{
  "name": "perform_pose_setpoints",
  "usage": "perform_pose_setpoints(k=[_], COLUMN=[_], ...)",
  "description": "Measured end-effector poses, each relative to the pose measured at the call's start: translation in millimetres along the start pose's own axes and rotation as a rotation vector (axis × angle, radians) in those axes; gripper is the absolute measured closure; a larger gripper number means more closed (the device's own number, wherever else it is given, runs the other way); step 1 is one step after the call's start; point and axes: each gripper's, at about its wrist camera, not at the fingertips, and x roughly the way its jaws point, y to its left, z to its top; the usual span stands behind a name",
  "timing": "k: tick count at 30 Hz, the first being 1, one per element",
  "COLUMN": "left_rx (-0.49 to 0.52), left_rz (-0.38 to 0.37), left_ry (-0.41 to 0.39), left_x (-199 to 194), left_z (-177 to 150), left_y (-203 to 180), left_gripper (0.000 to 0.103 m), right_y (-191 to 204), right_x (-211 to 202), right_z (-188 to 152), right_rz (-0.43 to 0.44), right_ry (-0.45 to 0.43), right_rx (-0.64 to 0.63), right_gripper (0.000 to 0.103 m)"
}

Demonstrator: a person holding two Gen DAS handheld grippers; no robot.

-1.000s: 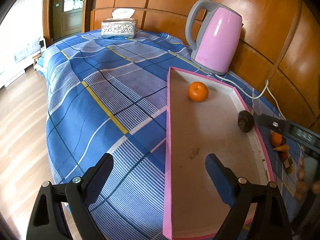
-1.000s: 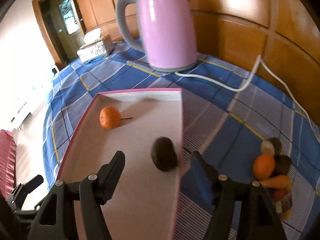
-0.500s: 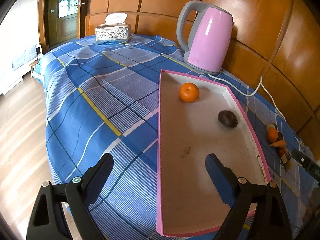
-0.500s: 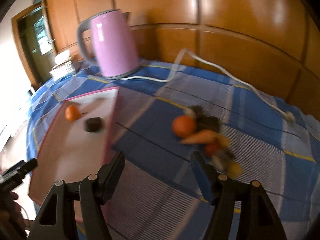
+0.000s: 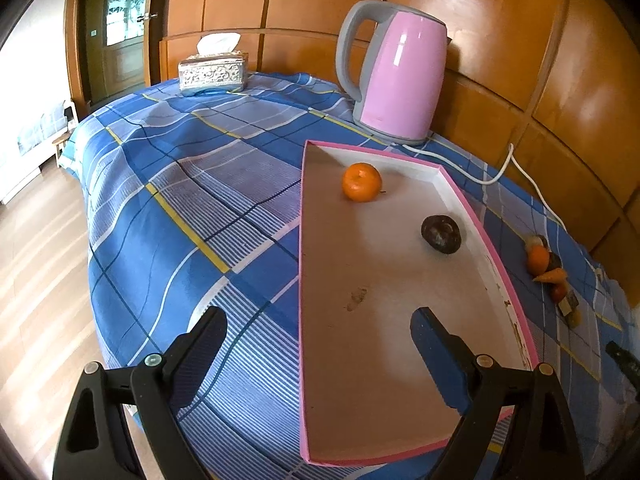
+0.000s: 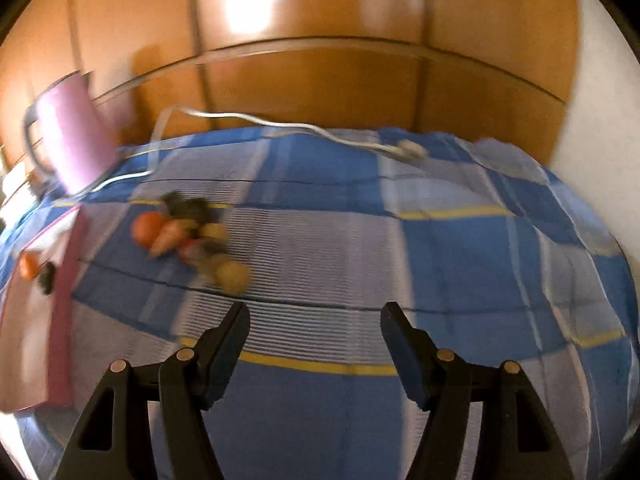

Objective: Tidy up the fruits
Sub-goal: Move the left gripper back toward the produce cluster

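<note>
Where pink tray [image 5: 492, 248] lies: two fruits [image 5: 361, 182].

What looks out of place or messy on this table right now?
A small pile of fruit lies loose on the tablecloth, outside the pink tray. A brownish smudge marks the tray's floor.

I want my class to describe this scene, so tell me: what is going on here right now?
A person is sorting fruit into a pink-rimmed tray on a blue checked tablecloth. An orange and a dark fruit already lie in it. The left hand-held gripper hangs open and empty over the tray's near end. The right hand-held gripper, also open and empty, points near the blurred pile of remaining fruit.
</note>
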Motion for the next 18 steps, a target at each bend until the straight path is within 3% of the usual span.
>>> perform_pose_setpoints(k=[8,13,18], left_rx=[0.027,0.047,0.075], left_rz=[0.004,0.01,-0.03], left_ry=[0.003,0.001,-0.019], left_x=[0.0,-0.1,-4.0], left_z=[-1.6,-2.4,-1.8], left_y=[-6.5,-10.6,-16.5], left_gripper=[0.009,0.009,0.009], right_y=[-53.4,-70.3,-86.0], right_x=[0.3,1.8,4.1], right_z=[-8.1,-11.6,-15.5], right_rz=[-0.147,-0.193,-0.258], right_ry=[-0.009,-0.006,0.006], right_rx=[0.152,0.205,0.264], right_gripper=[0.034,0.034,0.034])
